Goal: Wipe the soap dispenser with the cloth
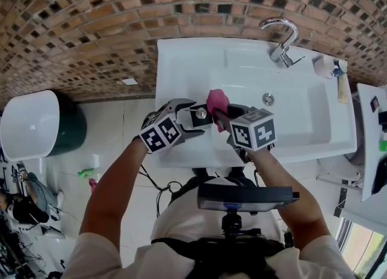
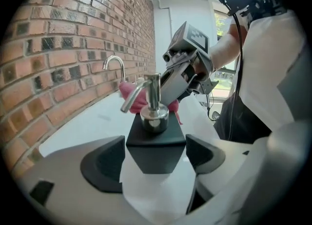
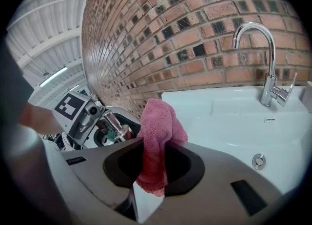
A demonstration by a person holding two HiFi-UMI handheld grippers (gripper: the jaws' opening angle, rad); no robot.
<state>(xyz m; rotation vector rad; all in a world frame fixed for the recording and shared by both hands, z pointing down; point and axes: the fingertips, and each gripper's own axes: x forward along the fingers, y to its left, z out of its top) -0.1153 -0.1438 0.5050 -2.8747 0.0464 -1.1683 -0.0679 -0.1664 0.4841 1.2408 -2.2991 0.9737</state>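
The limp cloth (image 3: 158,131) was clamped by the right gripper (image 3: 153,168), and the rigid, perhaps slick soap dispenser (image 2: 155,141), best held at its body, was flanked by the left gripper's (image 2: 155,153) parted jaws.

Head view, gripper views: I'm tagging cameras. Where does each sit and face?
Head view: on the person's head, steeply down onto the sink; both forearms show.
Left gripper view: on the left gripper, facing the soap dispenser between its open jaws; the person's shirt shows.
Right gripper view: on the right gripper, facing the faucet, jaws shut on the cloth.
Shared: all show the cloth.
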